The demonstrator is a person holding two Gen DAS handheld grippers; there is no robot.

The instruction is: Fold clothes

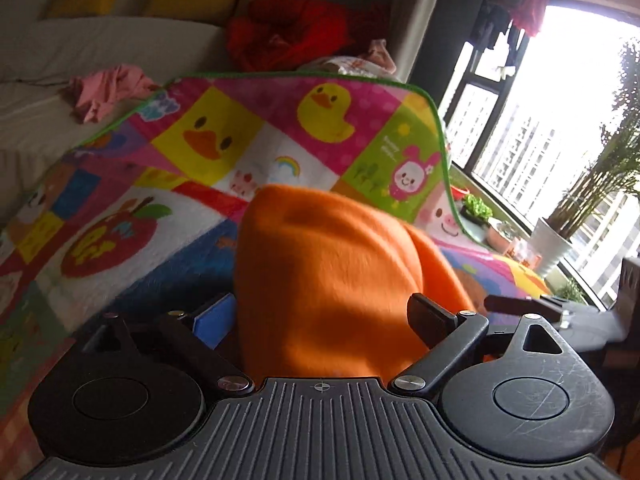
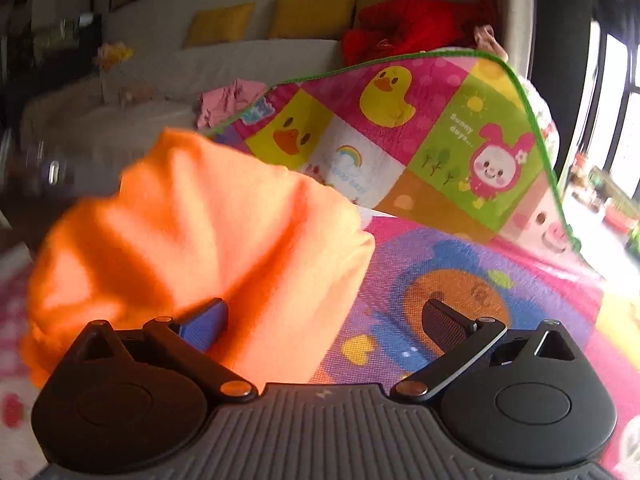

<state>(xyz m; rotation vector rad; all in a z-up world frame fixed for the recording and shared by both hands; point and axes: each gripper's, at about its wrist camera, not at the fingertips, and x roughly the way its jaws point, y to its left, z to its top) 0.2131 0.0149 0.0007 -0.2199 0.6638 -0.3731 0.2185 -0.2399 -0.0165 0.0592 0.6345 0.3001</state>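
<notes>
Above the cartoon play mat [image 2: 460,280], both the left gripper [image 1: 324,316] and right gripper [image 2: 326,324] stand wide open, orange fleece garment [image 1: 336,280] bunched loosely between their fingers, ungripped.

The orange garment [image 1: 340,280] fills the gap ahead of the left gripper [image 1: 324,320]. Ahead of the right gripper [image 2: 328,324], the play mat [image 2: 460,280] lies bare toward its raised far edge.
</notes>
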